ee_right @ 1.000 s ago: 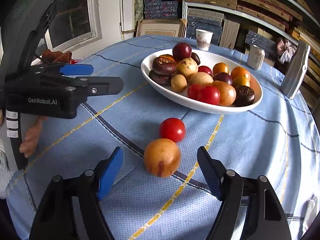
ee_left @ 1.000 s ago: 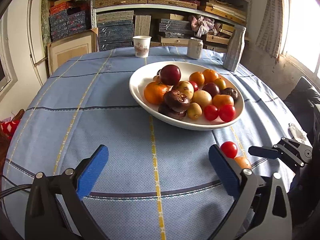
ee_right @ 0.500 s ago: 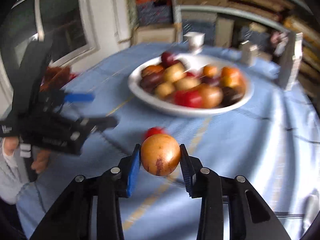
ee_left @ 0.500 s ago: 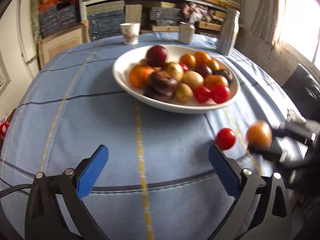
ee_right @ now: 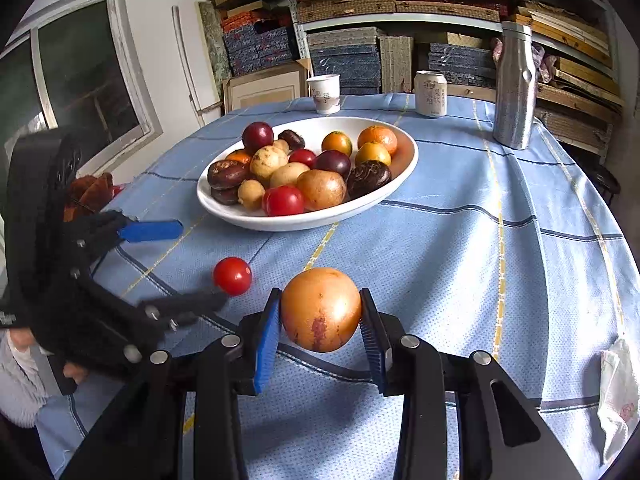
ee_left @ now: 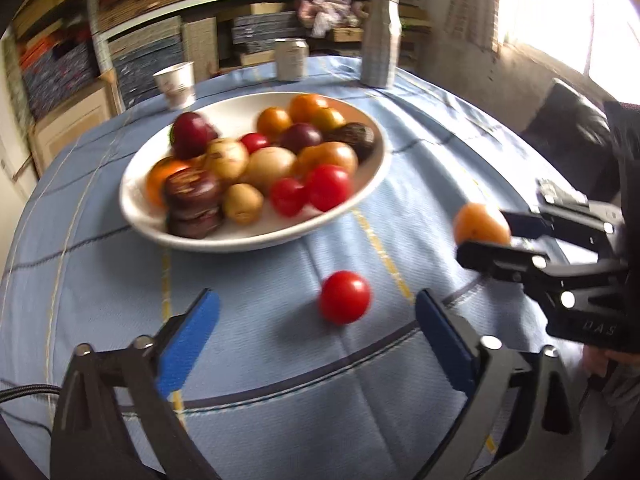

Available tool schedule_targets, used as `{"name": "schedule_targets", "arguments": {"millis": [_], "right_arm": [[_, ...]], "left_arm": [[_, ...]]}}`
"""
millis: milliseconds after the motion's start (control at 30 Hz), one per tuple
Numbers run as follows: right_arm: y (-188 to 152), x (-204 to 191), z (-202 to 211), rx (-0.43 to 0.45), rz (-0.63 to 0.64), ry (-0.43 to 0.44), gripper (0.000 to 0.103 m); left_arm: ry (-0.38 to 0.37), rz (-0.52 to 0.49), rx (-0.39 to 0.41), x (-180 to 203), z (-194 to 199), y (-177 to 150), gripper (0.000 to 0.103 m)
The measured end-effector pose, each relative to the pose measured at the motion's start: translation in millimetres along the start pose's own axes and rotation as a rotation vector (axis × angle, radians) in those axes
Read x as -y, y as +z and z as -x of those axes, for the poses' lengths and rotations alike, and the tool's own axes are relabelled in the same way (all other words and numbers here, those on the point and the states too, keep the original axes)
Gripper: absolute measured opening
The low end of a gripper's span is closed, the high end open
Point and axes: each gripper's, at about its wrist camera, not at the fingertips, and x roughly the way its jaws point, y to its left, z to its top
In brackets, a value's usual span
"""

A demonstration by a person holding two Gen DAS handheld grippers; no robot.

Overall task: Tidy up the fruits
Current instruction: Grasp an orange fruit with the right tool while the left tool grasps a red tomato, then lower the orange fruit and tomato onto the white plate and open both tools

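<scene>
The right gripper clamps a round, axis-less orange-brown fruit with a dark blotch; the left gripper, closing, straddles a glossy red tomato untouched.

Motion-blurred fruit bowl in the left wrist view; white cloth clipped by the frame's edge.

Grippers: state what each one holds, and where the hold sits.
Right gripper clamps the orange fruit by its two sides. Left gripper holds nothing; its jaws were just closing around the tomato.
</scene>
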Motion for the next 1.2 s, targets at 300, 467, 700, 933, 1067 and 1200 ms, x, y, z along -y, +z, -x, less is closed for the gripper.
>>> {"name": "schedule_targets", "arguments": {"millis": [300, 467, 700, 933, 1067, 1200], "right_arm": [[1, 6, 2, 0.010, -0.027, 0.009, 0.039], [1, 5, 2, 0.006, -0.029, 0.011, 0.039], [0, 7, 0, 0.003, -0.039, 0.017, 0.039], [18, 22, 17, 0.084, -0.117, 0.082, 0.039], [65, 21, 35, 0.152, -0.107, 0.098, 0.039], [110, 5, 26, 0.199, -0.059, 0.094, 0.038]], "left_arm": [[-0.072, -0.039, -0.082, 11, -22, 1, 0.042], [-0.097, -0.023, -0.082, 9, -23, 2, 0.030], [-0.105, 0.017, -0.017, -1, -5, 3, 0.030], [0.009, 0.082, 0.131, -47, 54, 25, 0.030], [0.090, 0.136, 0.190, -85, 78, 60, 0.030], [0.142, 0.175, 0.210, -109, 74, 93, 0.030]]}}
